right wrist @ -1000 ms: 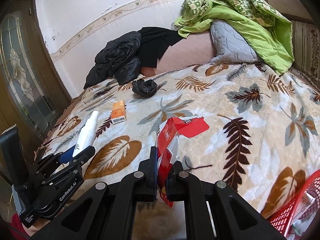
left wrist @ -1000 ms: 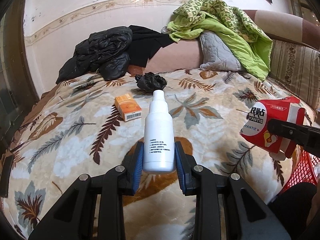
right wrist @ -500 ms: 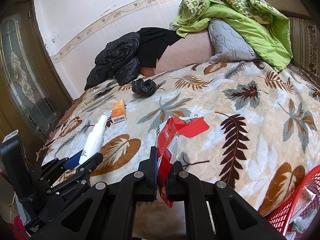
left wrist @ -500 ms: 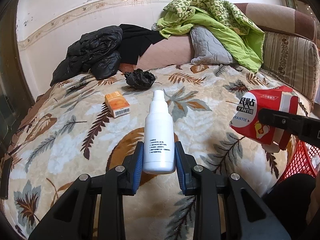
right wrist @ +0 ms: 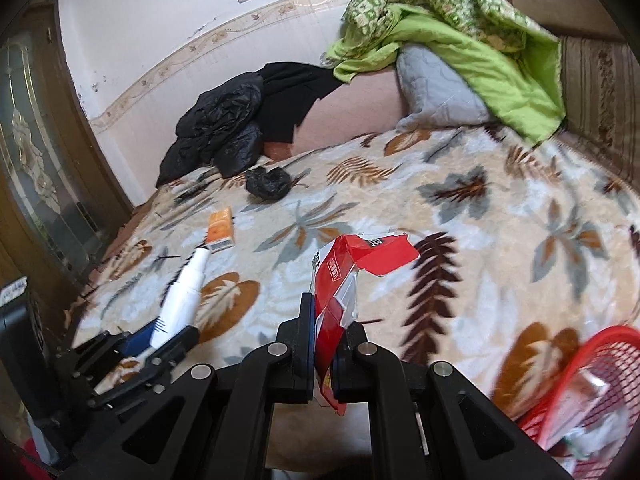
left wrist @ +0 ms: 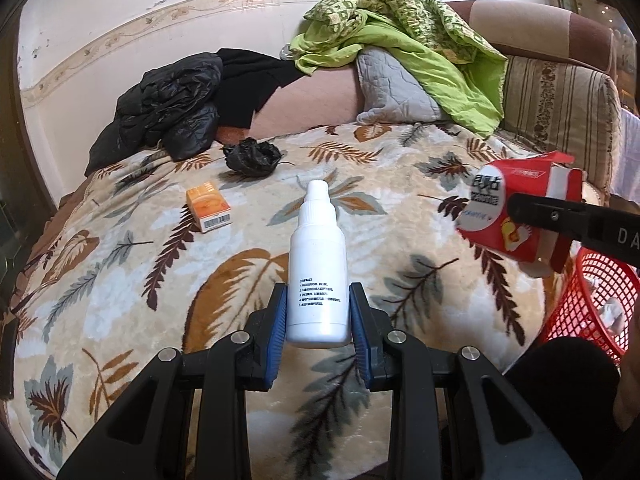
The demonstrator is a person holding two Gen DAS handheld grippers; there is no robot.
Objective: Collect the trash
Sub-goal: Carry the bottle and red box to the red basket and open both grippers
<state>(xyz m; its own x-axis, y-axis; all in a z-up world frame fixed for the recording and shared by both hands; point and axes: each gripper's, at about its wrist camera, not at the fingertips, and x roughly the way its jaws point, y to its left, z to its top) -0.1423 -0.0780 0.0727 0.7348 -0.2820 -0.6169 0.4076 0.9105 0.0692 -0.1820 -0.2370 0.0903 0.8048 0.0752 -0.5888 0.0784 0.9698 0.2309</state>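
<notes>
A: On a leaf-patterned bed [left wrist: 120, 320], far left, an orange box [left wrist: 209, 207] and a black crumpled bag [left wrist: 253, 155] lie uncollected on the blanket, near a heap of black jackets [left wrist: 168, 108].

B: At centre, the left gripper [left wrist: 318, 320] pinches a white bottle [left wrist: 318, 264] by its lower body, nozzle pointing away, lifted clear of the blanket. Rigid, smooth plastic, probably light, it looks liable to slip, so a hold across the straight wall suits it better than the narrow neck.

A: And further right?

B: The right gripper [right wrist: 325, 344] is pressed together on a torn red carton [right wrist: 344, 276], flattened between the pads. Thin card, likely weightless and soft; it buckles, so the pinch sits low, near the folded seam.

A: Where does it go?

B: A red mesh basket [right wrist: 592, 380] stands at the bed's right edge, just below and beside the carton, already holding scraps. The carton appears closest to being dropped in, the bottle after it.
</notes>
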